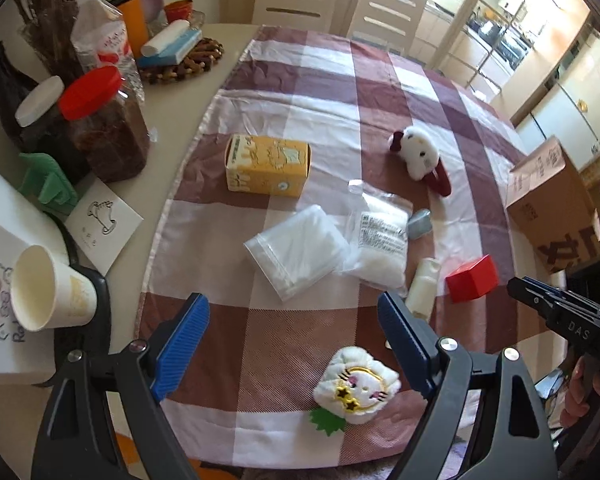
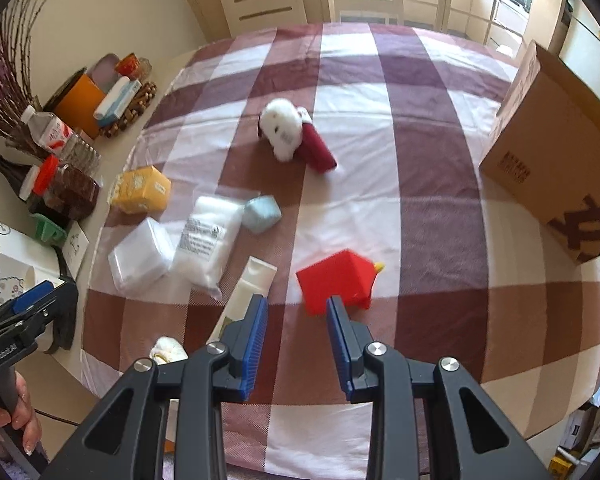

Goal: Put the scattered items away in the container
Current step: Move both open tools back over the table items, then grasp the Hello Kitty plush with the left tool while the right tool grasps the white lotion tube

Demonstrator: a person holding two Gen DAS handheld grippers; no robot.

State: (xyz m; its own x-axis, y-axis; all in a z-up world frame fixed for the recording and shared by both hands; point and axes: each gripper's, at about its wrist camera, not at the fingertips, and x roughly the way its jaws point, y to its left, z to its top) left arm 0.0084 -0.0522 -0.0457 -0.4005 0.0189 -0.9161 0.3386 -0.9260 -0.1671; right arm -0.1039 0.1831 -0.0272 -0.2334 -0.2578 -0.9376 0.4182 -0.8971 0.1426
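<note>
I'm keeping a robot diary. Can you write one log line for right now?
step: reaching | left hand-held gripper: open over cat plush | right hand-held gripper: empty, narrow gap, near red box | carton: waiting

The cardboard box sits at the checked cloth's right edge. Left of it: a red box, white tube, blue pouch, plush dog, two clear bags, yellow carton.

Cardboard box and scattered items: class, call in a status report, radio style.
Left gripper open above the cat plush. Right gripper narrow, empty, nearing the red box. Cardboard box far right. Nothing packed yet, path clear.
</note>
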